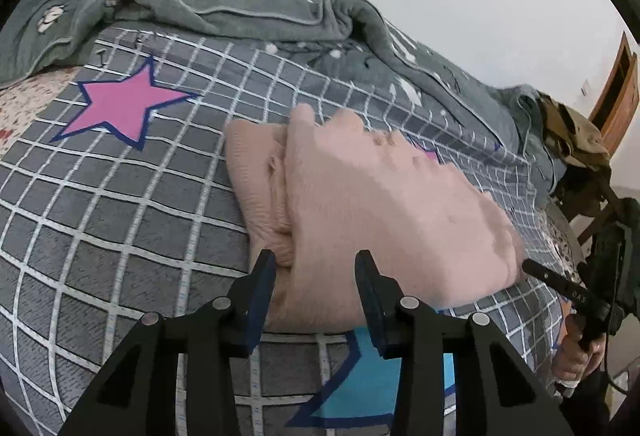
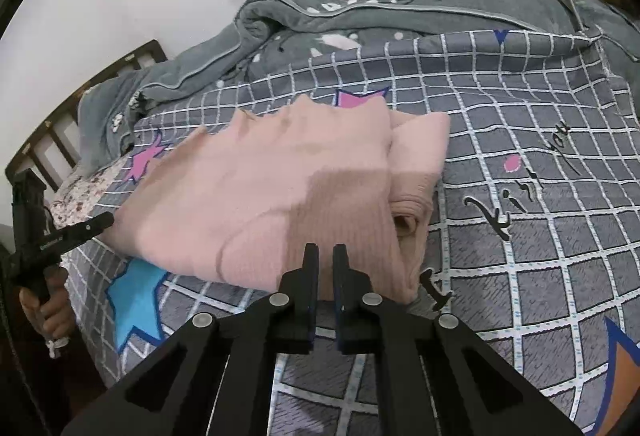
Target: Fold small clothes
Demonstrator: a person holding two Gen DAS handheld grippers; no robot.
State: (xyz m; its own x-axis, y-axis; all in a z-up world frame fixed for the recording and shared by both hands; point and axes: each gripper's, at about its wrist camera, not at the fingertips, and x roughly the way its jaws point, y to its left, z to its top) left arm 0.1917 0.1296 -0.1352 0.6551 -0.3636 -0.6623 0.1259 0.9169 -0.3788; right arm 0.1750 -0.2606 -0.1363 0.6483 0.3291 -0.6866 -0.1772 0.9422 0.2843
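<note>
A pink knitted garment [image 1: 380,204] [image 2: 260,188] lies folded on the grey checked bedspread [image 1: 120,216] [image 2: 540,236], with a thicker folded part along one side. My left gripper [image 1: 316,264] stands partly open at the garment's near edge, beside that fold. Cloth shows between its fingers, but they do not visibly pinch it. In the right wrist view it [image 2: 106,222] reaches the garment's left corner. My right gripper [image 2: 325,256] has its jaws nearly together on the near edge of the garment. In the left wrist view its tip [image 1: 530,267] meets the garment's right corner.
A rumpled grey blanket [image 1: 240,8] [image 2: 400,4] runs along the far side of the bed by the white wall. A dark wooden headboard [image 2: 60,108] stands at one end. A chair with clothes [image 1: 572,132] and a wooden door frame [image 1: 616,88] are beyond the other end.
</note>
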